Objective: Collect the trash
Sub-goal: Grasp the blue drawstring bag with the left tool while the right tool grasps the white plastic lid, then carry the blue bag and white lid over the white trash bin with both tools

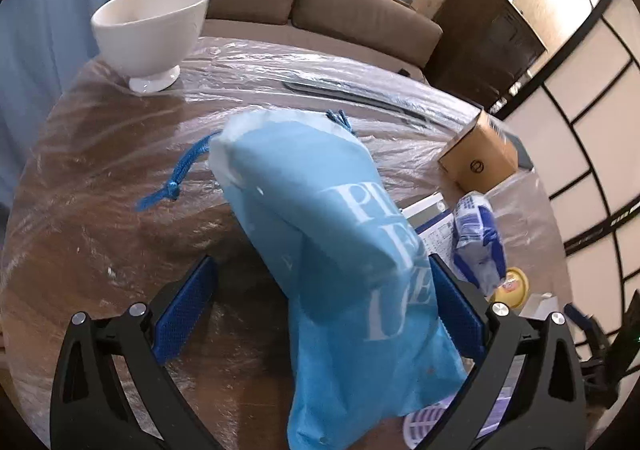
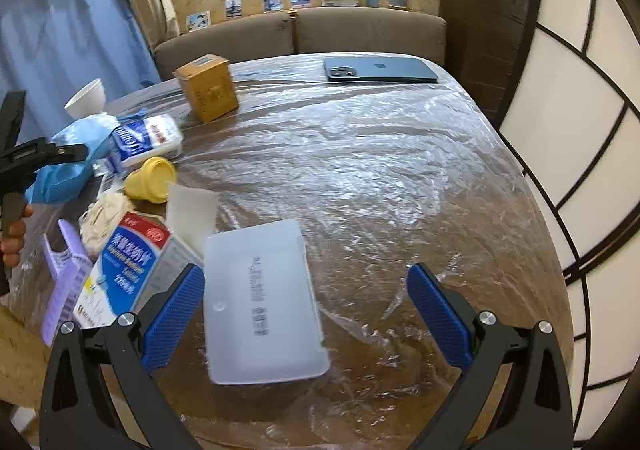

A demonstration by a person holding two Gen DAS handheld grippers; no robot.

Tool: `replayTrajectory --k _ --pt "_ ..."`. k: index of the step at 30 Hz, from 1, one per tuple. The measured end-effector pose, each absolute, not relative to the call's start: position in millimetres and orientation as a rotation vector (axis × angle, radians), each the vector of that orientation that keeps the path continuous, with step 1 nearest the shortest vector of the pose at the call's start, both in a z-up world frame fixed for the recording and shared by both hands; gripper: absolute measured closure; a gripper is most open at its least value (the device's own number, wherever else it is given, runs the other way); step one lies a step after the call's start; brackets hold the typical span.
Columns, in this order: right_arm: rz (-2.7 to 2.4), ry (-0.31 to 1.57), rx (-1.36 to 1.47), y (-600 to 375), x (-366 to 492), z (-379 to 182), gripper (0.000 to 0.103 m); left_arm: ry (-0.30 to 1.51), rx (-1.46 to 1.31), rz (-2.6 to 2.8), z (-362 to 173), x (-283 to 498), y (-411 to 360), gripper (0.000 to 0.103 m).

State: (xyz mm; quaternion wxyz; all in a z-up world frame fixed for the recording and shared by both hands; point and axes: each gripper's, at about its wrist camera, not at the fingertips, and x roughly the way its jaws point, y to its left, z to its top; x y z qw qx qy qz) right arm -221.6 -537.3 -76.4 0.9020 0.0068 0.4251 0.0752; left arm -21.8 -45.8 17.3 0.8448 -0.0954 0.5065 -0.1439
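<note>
While both claws sit spread, nothing is pinched yet. Left gripper (image 1: 320, 306) has its blue pads wide apart w/ the blue bag (image 1: 332, 250) lying between them, lower centre of the left view; the bag leans against the right-hand pad, the other pad is well clear of it. Bag has white lettering and a blue drawstring (image 1: 176, 178) trailing toward mid-left.

Right gripper (image 2: 304, 314) is also spread, lower centre of the right view. White tray (image 2: 260, 302) lies between its pads, nearer the left one; can't tell if it touches.

Step in hand, as I read it: lining up for a pick, left on the bag, right poss. on the tray. Next move needs the left claw to shift so the bag is centred, then close on soft fabric; it'll squash, so grip mid-body, not the cord.

Trash pile sits at left of the right view: medicine box (image 2: 128, 262), crumpled tissue (image 2: 104, 214), yellow cup (image 2: 152, 178) on its side, tissue pack (image 2: 148, 138), purple comb-like item (image 2: 64, 266) at lower left. Cardboard box (image 2: 208, 86) stands upper centre-left, phone (image 2: 380, 70) flat at upper centre-right; prob. not trash.

White bowl (image 1: 152, 26) stands upper left in the left view.

Surface: wooden table (image 2: 400, 170) under wrinkled clear plastic film, shiny, may slide or bunch. Behind: brown sofa (image 2: 360, 30), photos on a papered wall, dark cabinet upper right, blue curtain at left.
</note>
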Motion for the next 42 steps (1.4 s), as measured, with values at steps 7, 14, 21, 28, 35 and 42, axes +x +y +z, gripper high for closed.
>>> replayTrajectory --k 7,14,21,28,35,42 --pt "0.167 0.930 -0.095 -522 -218 -88 0.016 1.072 -0.094 -0.313 17 -15 -55 0.001" --pt "0.207 0.912 -0.087 -517 -216 -87 0.042 1.049 -0.068 -0.355 17 -14 -55 0.037" --pt "0.196 0.881 -0.042 -522 -216 -82 0.049 0.977 -0.176 -0.415 30 -24 -38 0.054" --pt "0.177 0.851 0.044 -532 -213 -73 0.049 0.865 -0.142 -0.368 50 -59 -31 0.054" --pt "0.135 0.826 0.088 -539 -215 -65 0.049 0.826 -0.144 -0.333 57 -97 -22 0.054" --pt "0.178 0.778 0.117 -535 -232 -44 0.049 0.794 -0.124 -0.307 67 -130 -18 0.054"
